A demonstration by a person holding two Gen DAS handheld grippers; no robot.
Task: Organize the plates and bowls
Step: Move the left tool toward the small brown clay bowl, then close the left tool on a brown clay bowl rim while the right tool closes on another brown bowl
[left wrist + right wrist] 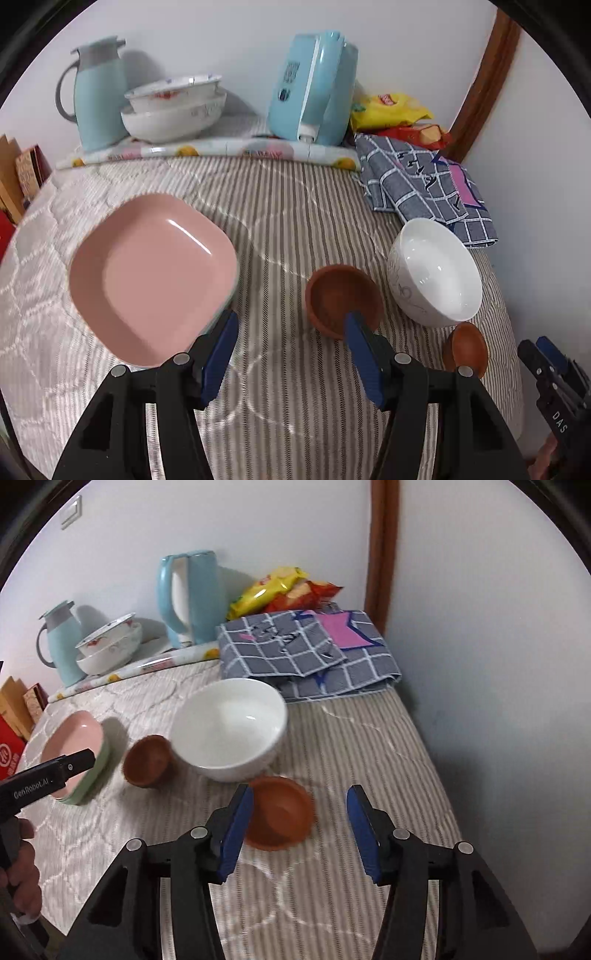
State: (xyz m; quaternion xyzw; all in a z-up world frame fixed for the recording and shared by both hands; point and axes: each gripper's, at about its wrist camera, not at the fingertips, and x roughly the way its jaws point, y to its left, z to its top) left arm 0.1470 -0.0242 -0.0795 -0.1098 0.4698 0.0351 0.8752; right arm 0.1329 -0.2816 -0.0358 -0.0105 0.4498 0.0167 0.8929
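Note:
A pink square plate (pixel 151 277) lies stacked on a green one (pixel 96 771) at the left of the striped table. A small brown bowl (pixel 341 297) stands beside a large white bowl (pixel 436 271); a second small brown bowl (pixel 279 812) lies nearer the front. My left gripper (pixel 291 332) is open and empty, hanging between the pink plate and the first brown bowl. My right gripper (pixel 299 808) is open and empty, its jaws around the second brown bowl's right half. The pink plate (pixel 72 746) and white bowl (pixel 229 727) also show in the right wrist view.
At the back stand a blue flask (pixel 98 92), stacked patterned bowls (pixel 173 107), a blue kettle (pixel 314 88), snack bags (pixel 391 110) and a folded grey checked cloth (pixel 424 184). A wall runs along the right side (pixel 498 664). Boxes sit off the left edge (pixel 18 177).

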